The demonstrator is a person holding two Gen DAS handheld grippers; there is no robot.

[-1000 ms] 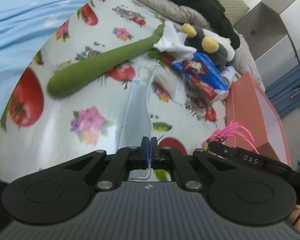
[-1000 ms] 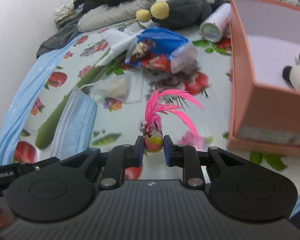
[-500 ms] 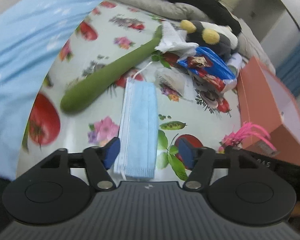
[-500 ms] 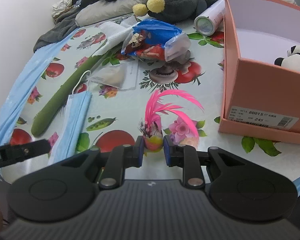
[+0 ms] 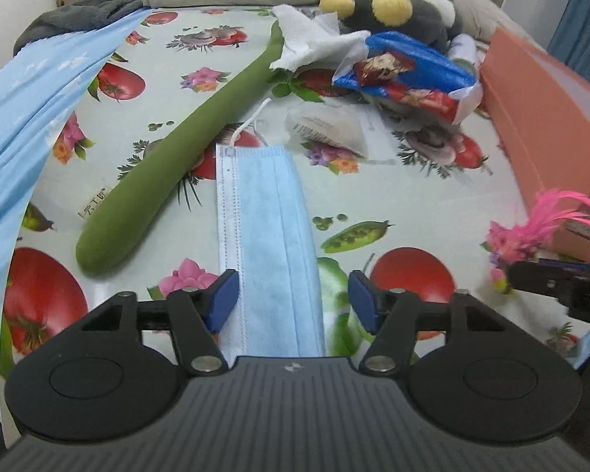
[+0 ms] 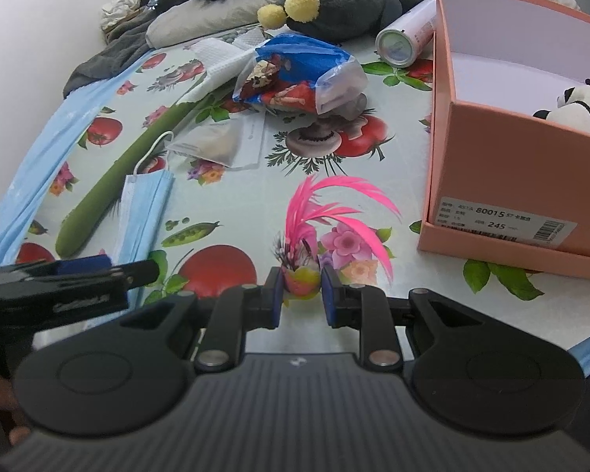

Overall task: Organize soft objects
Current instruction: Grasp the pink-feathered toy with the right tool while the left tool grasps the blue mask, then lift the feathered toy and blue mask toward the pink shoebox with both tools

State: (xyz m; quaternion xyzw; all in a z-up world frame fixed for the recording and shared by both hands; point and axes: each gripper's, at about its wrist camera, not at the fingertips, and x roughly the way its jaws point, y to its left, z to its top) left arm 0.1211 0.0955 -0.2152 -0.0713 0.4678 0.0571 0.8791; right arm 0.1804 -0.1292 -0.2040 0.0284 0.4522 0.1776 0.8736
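2 tongs are working: left tongs are closing, straddling the mask untouched; right tongs are pinching the feather toy, probably for the box ahead.

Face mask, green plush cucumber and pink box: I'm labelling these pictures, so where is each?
Face mask [image 5: 267, 244]: left wrist view, middle of its pleated blue panel.
Green plush cucumber [image 5: 165, 165]: left wrist view, mid-length of its body.
Pink box [image 6: 503, 181]: right wrist view, its near outer wall.
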